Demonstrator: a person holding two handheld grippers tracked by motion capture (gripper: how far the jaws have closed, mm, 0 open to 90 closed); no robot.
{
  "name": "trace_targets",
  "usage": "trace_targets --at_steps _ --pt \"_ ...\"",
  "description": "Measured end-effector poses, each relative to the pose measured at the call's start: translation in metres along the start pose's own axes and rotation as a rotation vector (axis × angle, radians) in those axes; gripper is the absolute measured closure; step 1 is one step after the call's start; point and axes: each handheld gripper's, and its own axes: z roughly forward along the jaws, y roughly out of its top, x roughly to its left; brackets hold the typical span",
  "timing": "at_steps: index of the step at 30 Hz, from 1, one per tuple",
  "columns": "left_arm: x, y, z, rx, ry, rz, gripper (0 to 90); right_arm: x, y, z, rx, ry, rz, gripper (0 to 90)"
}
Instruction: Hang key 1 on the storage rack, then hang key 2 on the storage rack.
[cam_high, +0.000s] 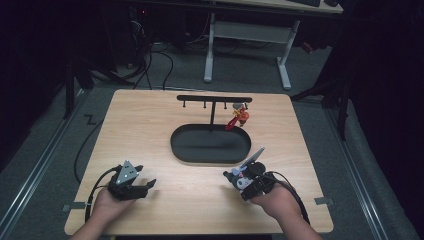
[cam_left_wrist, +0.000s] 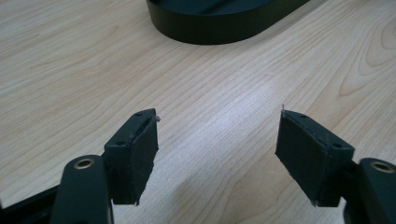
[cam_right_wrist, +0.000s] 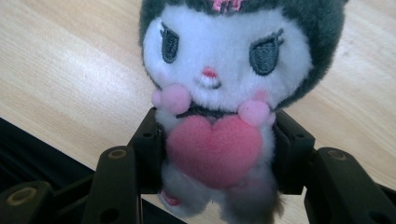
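Note:
A small plush toy (cam_right_wrist: 219, 93) with a white face, grey hood and pink heart sits between the jaws of my right gripper (cam_right_wrist: 217, 149), which is shut on its body. In the high view that right gripper (cam_high: 245, 181) is at the table's front right with the plush toy (cam_high: 239, 179) in it. My left gripper (cam_high: 145, 187) rests at the front left; its pads (cam_left_wrist: 140, 154) stand wide apart over bare wood, open with nothing between them. A black hook rack (cam_high: 214, 99) rises from an oval black tray (cam_high: 210, 145). A red figure (cam_high: 239, 119) hangs from the rack's right end.
The tray's rim (cam_left_wrist: 224, 28) lies ahead of the left gripper. The wooden table (cam_high: 150, 125) has edges close behind both hands. A white desk frame (cam_high: 247, 45) and cables stand on the floor beyond the table.

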Motion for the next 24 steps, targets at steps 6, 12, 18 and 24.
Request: trace_targets --at_steps 6,12,18,24 --pt "-0.005 0.003 0.005 0.02 -0.01 0.025 30.1 -0.01 0.002 -0.01 0.0 0.0 -0.001 47.5" --pt "-0.008 0.003 0.005 0.021 -0.022 0.032 30.3 -0.017 0.006 -0.024 -0.022 0.0 0.005 47.5" --pt "-0.009 0.003 0.005 0.023 -0.021 0.042 29.9 -0.021 0.009 -0.031 -0.028 -0.01 0.011 47.5" --pt "-0.01 0.001 0.004 0.021 -0.024 0.034 29.9 -0.022 0.017 -0.036 -0.027 0.001 0.001 47.6"
